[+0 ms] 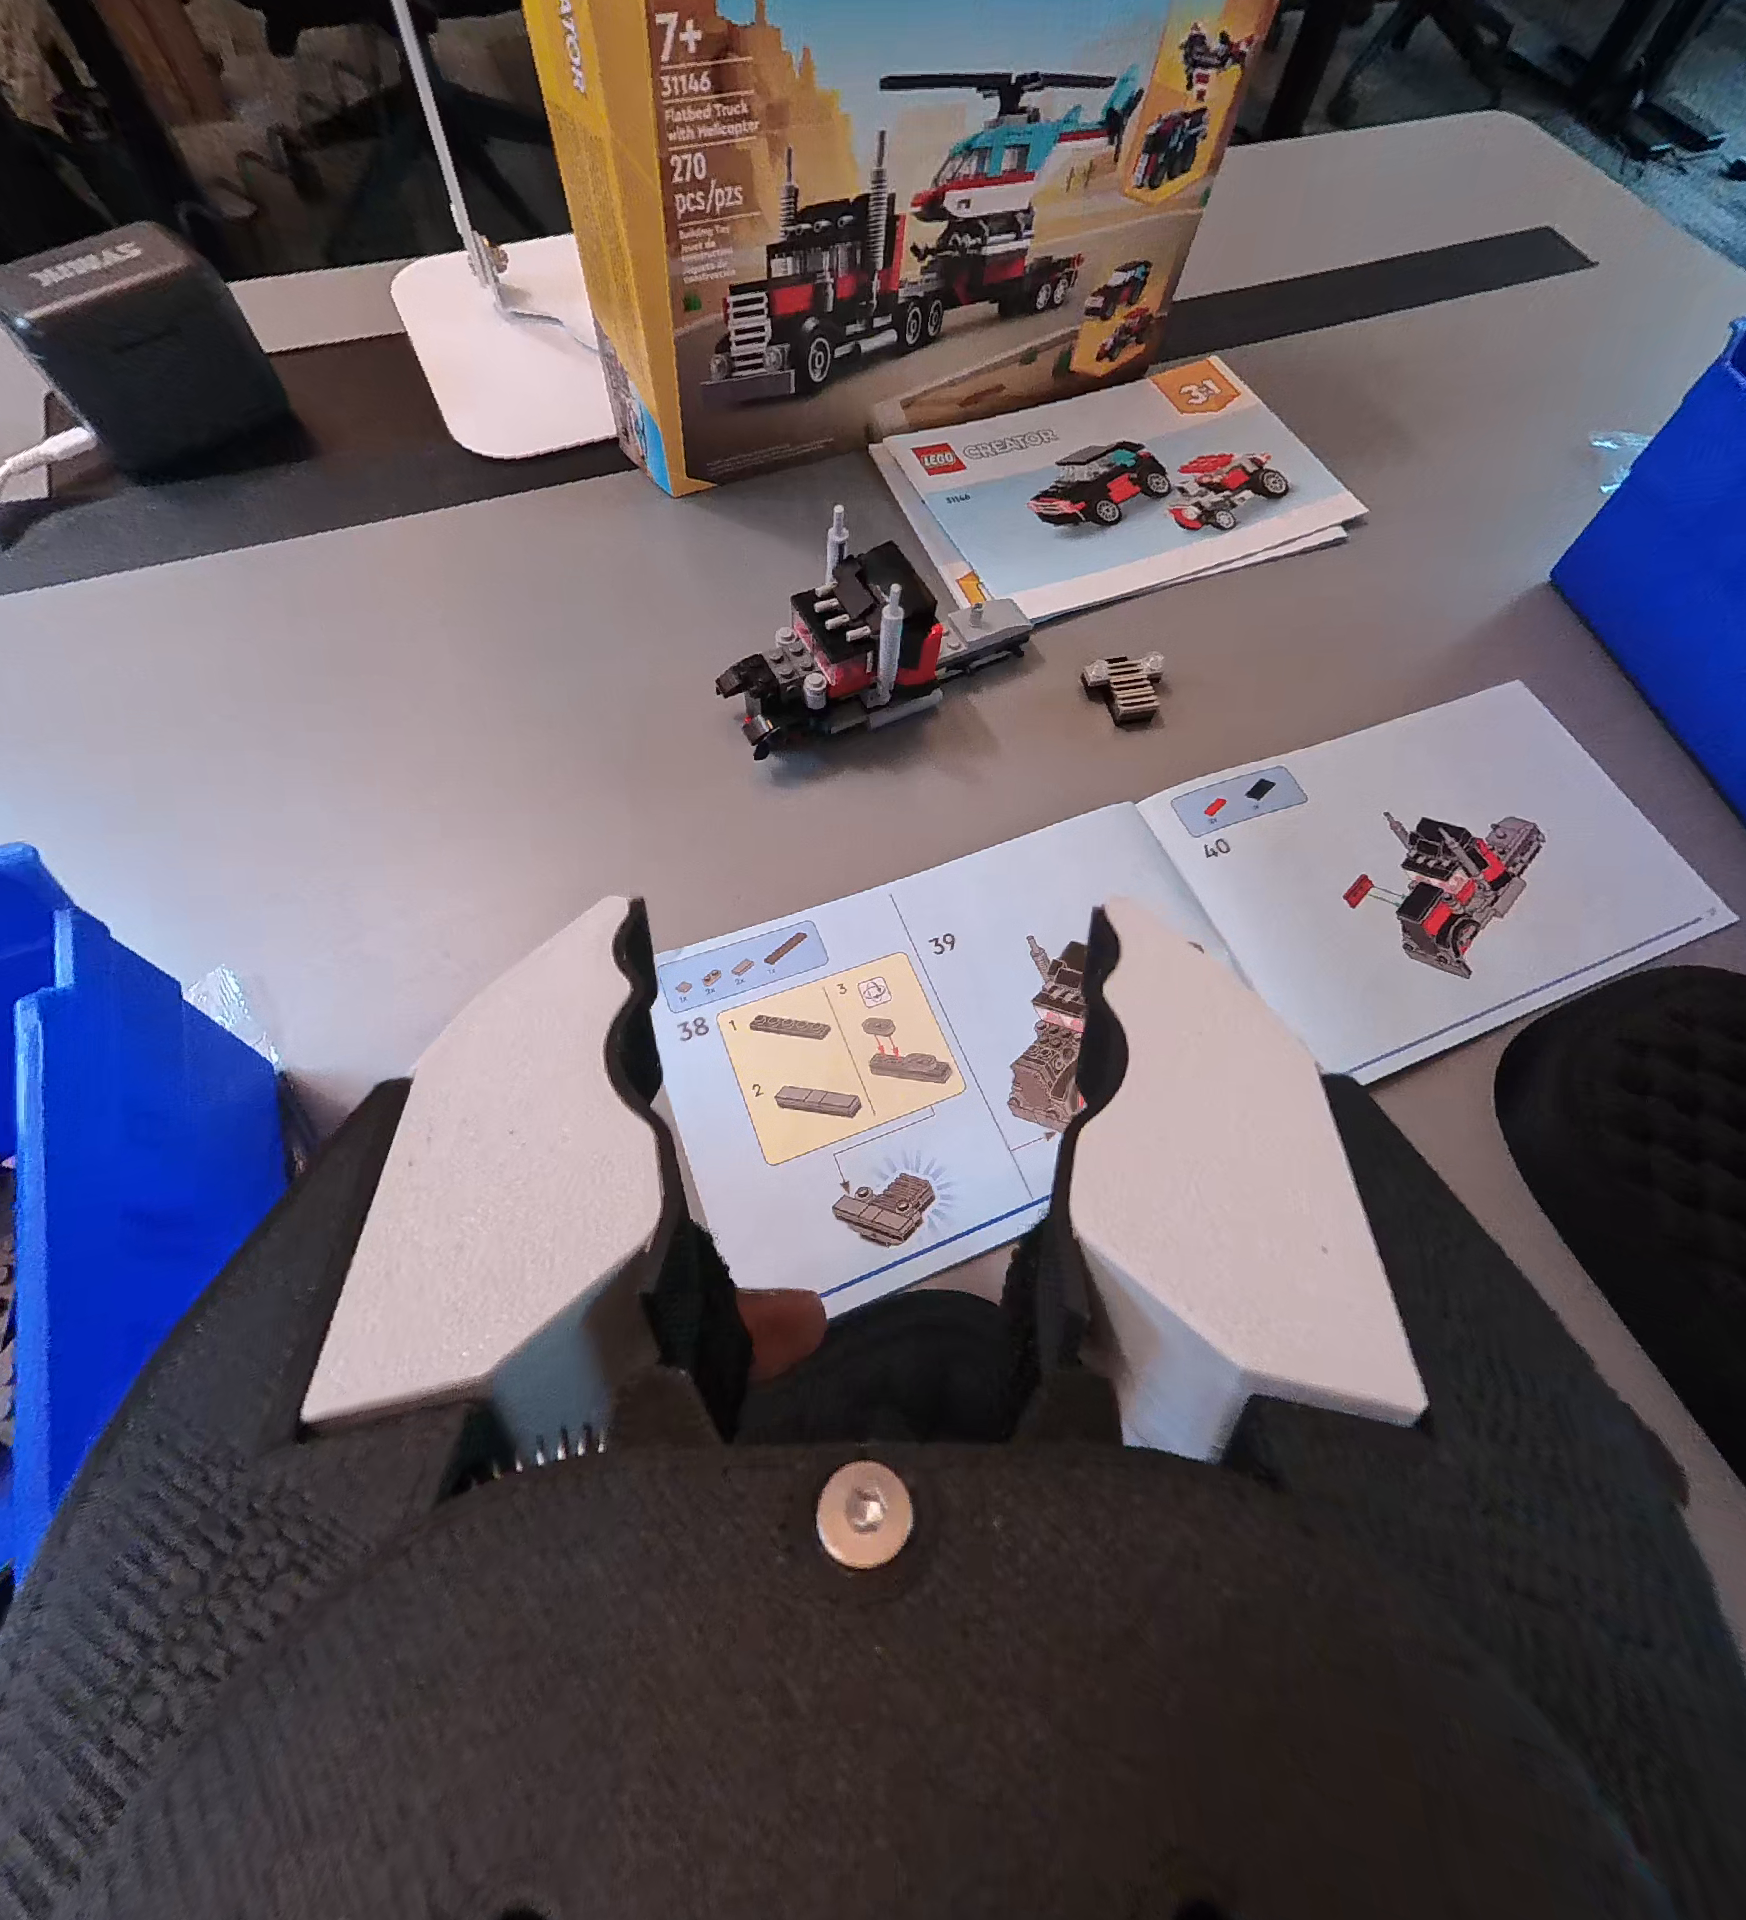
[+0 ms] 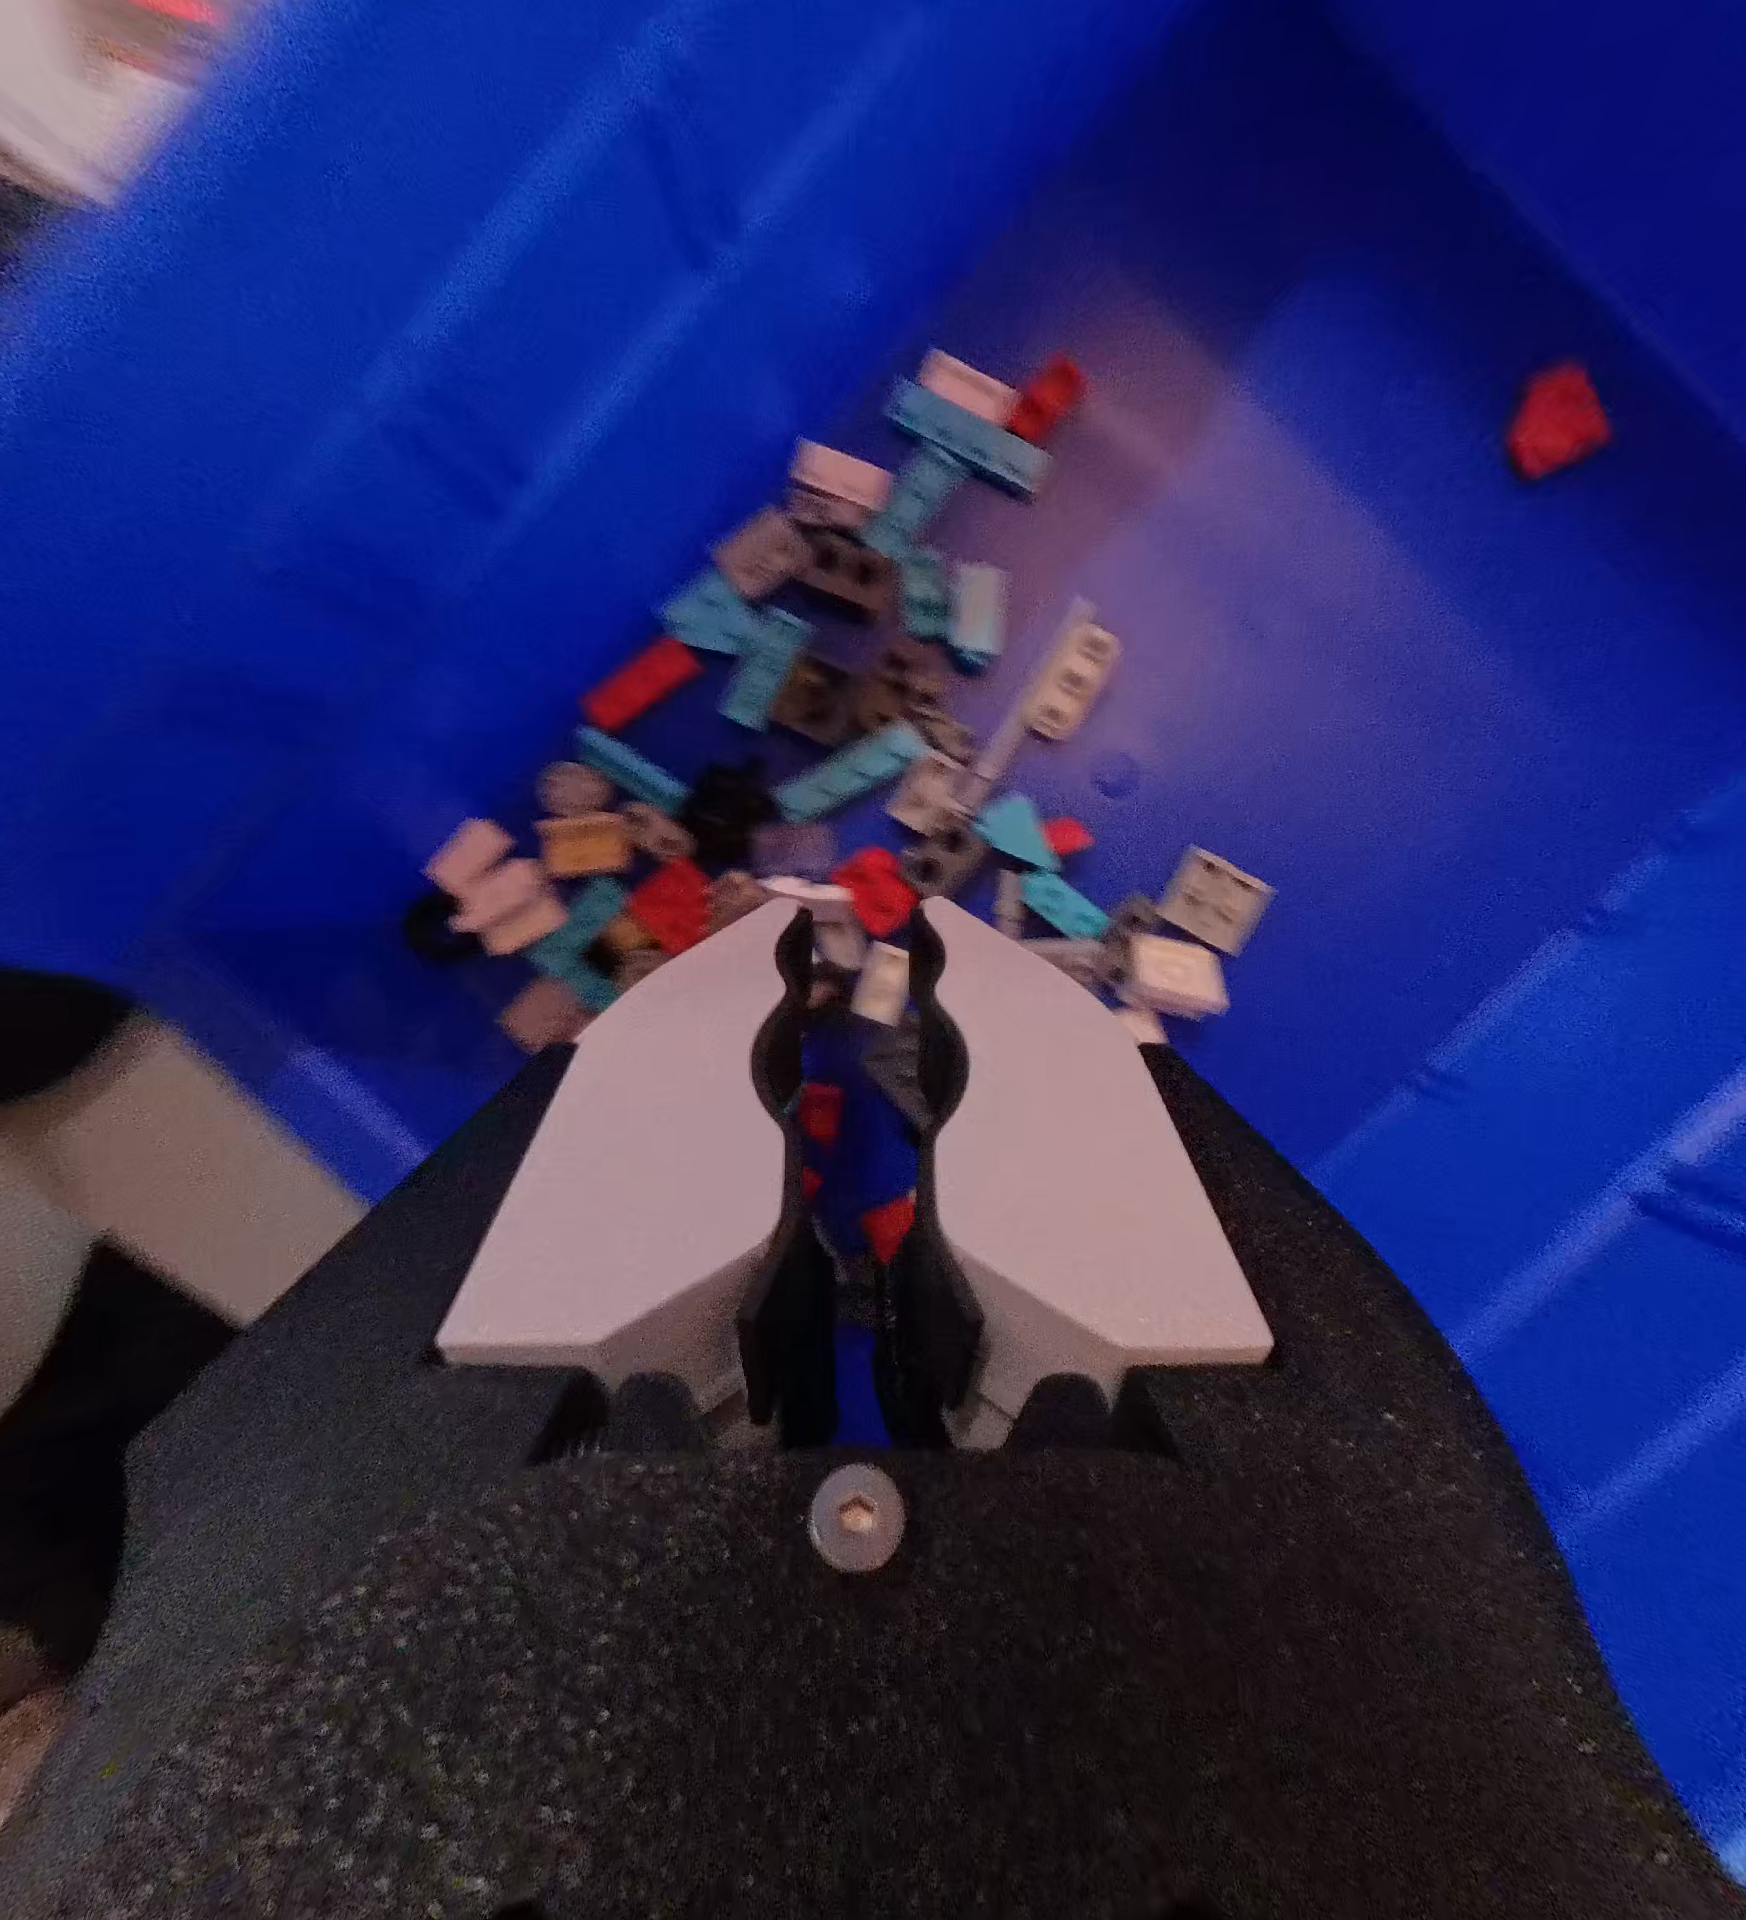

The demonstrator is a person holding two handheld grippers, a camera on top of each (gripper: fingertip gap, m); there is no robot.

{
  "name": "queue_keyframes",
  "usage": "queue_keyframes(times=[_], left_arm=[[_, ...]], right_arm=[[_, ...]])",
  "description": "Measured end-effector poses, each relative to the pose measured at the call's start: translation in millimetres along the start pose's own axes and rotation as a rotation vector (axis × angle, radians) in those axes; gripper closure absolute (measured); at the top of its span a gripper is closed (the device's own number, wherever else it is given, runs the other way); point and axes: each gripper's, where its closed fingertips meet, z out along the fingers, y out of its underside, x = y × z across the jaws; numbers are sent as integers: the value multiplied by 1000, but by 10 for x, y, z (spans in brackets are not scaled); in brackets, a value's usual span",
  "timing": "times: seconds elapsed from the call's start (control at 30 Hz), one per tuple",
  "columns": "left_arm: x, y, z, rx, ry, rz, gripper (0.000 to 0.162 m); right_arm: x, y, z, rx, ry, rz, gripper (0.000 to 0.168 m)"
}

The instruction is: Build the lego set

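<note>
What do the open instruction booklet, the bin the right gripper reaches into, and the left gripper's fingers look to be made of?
Open instruction booklet: thin printed paper, slightly glossy, lying flat with a centre fold. Blue bin: apparently rigid moulded plastic, smooth with a soft sheen and ribbed walls, though the view is blurred. Fingers of the left gripper: probably 3D-printed plastic, matte grey and faintly grainy, with black wavy inner pads.

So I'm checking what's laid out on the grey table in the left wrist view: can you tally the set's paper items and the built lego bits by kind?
Upright cardboard set box: 1
Open instruction booklet: 1
Closed booklets, stacked: at least 2
Part-built black-and-red truck cab: 1
Small grey grille subassembly: 1
Total: at least 6
</note>
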Motion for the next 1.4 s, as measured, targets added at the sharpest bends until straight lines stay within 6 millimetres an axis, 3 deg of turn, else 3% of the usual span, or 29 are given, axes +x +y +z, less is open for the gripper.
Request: queue_keyframes(times=[0.1,0.27,0.4,0.5,0.57,0.67,0.73,0.83,0.9,0.97,1.03,1.13,1.27,1.4], left_arm=[[-12,15,6,-2,7,-15,83],[9,8,3,-11,2,16,84],[-2,5,-11,-13,-4,20,84],[-17,14,-28,-14,-11,18,84],[-34,23,-35,-17,-18,19,84],[-49,21,-36,-19,-19,17,84],[-60,15,-46,-20,-27,23,84],[-83,14,-62,-20,-39,34,84],[-102,26,-60,-20,-39,32,84],[-109,44,-43,-24,-28,21,84],[-84,44,-23,-15,1,4,84],[-43,27,0,0,35,-12,84],[-55,36,0,-8,20,4,84],[-66,34,-8,-6,18,4,84]], right_arm=[[-387,-66,10,49,-212,-100,151],[-547,40,236,-56,-280,-207,151],[-263,-81,359,-35,-134,-208,152],[-41,-189,287,33,-61,-123,144],[2,-314,224,126,-72,-76,138],[72,-312,215,106,-46,-49,119],[142,-318,106,117,11,-35,114],[282,-329,-284,206,124,37,115],[484,-205,-622,243,265,109,117],[719,43,-934,250,406,234,128],[848,356,-1055,207,442,379,130],[795,623,-924,153,331,492,117],[674,683,-744,143,267,514,114],[645,833,-588,21,294,507,118]])
